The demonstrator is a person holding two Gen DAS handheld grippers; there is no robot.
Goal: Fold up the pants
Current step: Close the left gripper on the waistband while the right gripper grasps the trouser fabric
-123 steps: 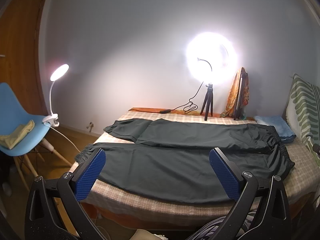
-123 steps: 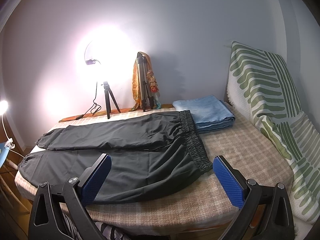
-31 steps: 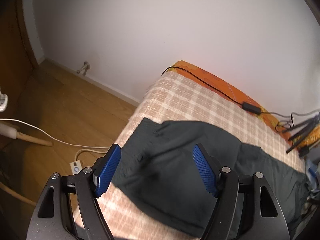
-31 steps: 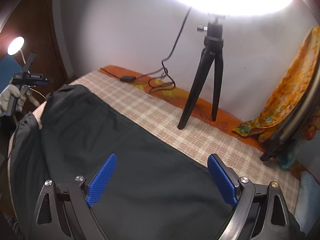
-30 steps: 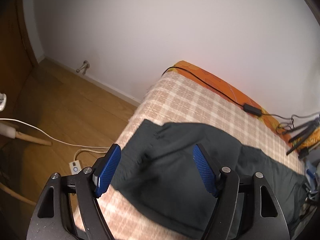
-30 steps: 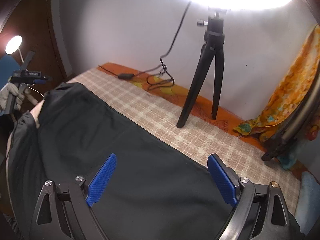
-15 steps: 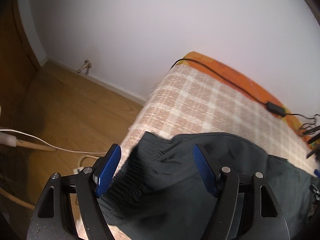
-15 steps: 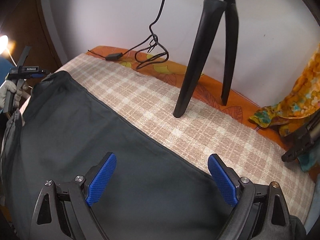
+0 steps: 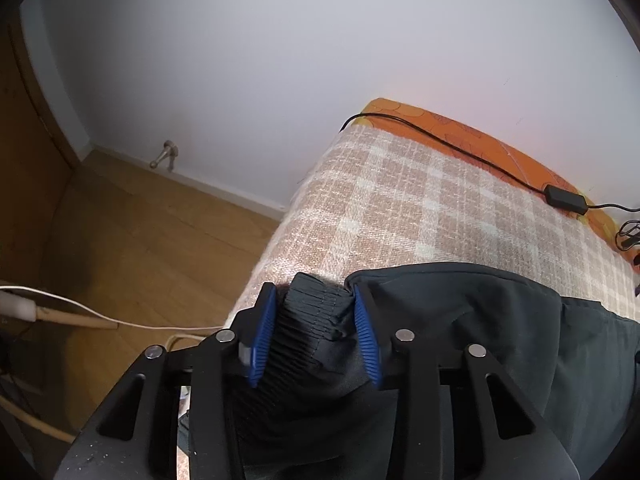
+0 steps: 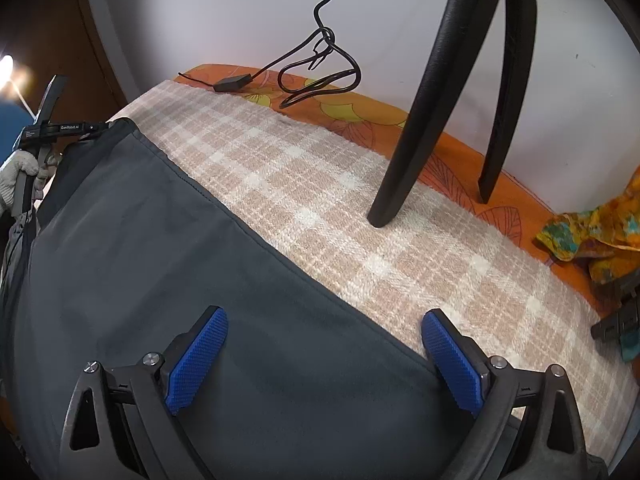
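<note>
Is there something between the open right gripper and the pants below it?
Nothing visible. The right gripper hangs open directly over the dark pants, its jaws straddling the leg's far seam. The black tripod stands beyond on the checked blanket.

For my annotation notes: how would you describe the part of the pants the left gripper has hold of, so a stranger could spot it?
On the plaid bed cover, dark pants reach the bed's floor-side corner. There the left gripper pinches the cuff between blue fingers. Its ribbed, gathered elastic distinguishes it from the smooth fabric beside it.
</note>
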